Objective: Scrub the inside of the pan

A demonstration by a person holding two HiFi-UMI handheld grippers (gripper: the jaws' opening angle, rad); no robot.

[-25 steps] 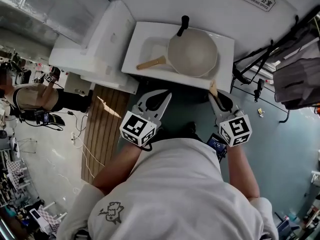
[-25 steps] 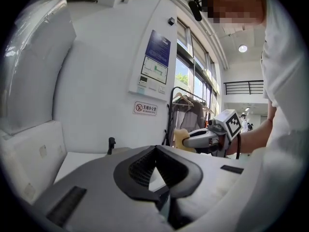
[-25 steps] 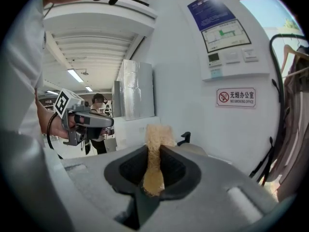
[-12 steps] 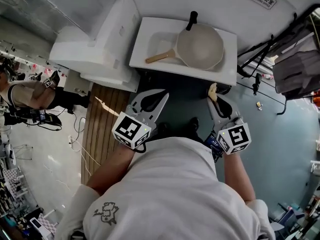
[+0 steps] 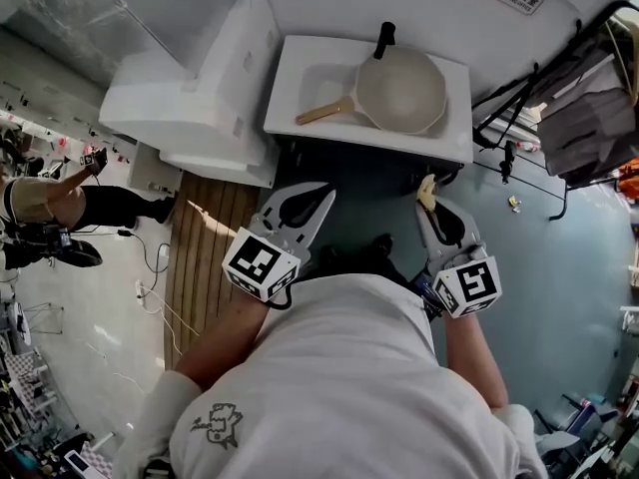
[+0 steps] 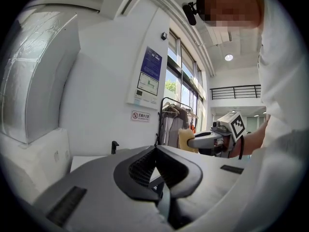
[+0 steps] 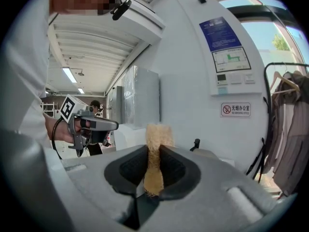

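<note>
Right hand-held gripper [image 7: 153, 151]: clenched on yellow-tan foam sponge [image 7: 158, 135], sponge poking out past tips. Left hand-held gripper [image 6: 155, 151]: clenched shut, nothing betw. jaws. Round cream pan [image 5: 401, 90] w/ wooden handle [image 5: 323, 114]: ahead of both, well apart, in white rectangular sink [image 5: 300, 68]; handle toward left-gripper side; black tap [image 5: 382, 38] beyond.

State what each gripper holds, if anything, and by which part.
The right gripper clamps a yellow sponge by one end; the left gripper is shut and empty.
</note>
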